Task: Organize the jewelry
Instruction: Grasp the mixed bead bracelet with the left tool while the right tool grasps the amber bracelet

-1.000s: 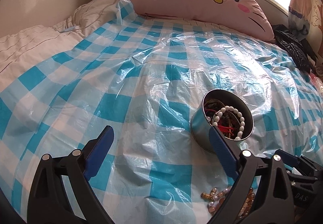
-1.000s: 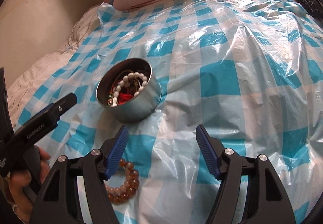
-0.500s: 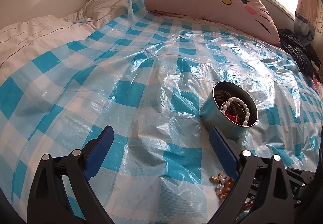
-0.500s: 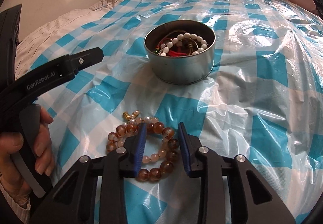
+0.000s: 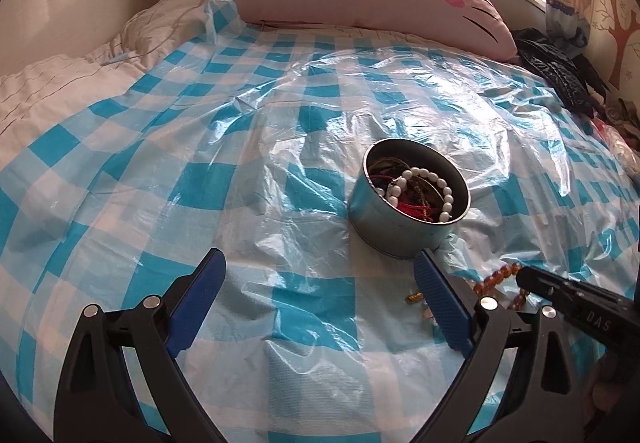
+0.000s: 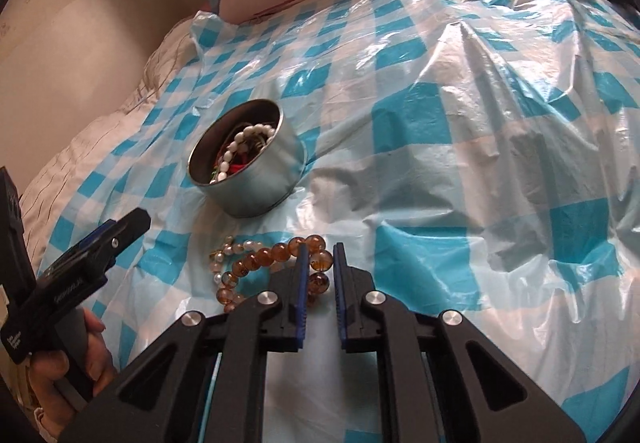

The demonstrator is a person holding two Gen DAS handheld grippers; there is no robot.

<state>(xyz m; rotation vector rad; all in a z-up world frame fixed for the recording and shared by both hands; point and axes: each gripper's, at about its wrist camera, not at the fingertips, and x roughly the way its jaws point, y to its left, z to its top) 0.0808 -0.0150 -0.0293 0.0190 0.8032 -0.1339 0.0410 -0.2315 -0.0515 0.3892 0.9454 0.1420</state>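
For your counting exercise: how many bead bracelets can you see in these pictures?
2: a white bead bracelet in the metal tin, an amber bead bracelet on the checked sheet before it. Others may hide underneath.

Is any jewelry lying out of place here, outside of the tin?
Yes. An amber bead bracelet lies loose on the checked plastic sheet, outside the round tin; the right tongs have just closed on it.

Your right gripper (image 6: 319, 257) has just been closing: its jaws, wide apart a second ago with the amber bead bracelet (image 6: 272, 263) lying off to their left, now pinch the bracelet's right side, near the tin (image 6: 256, 187).
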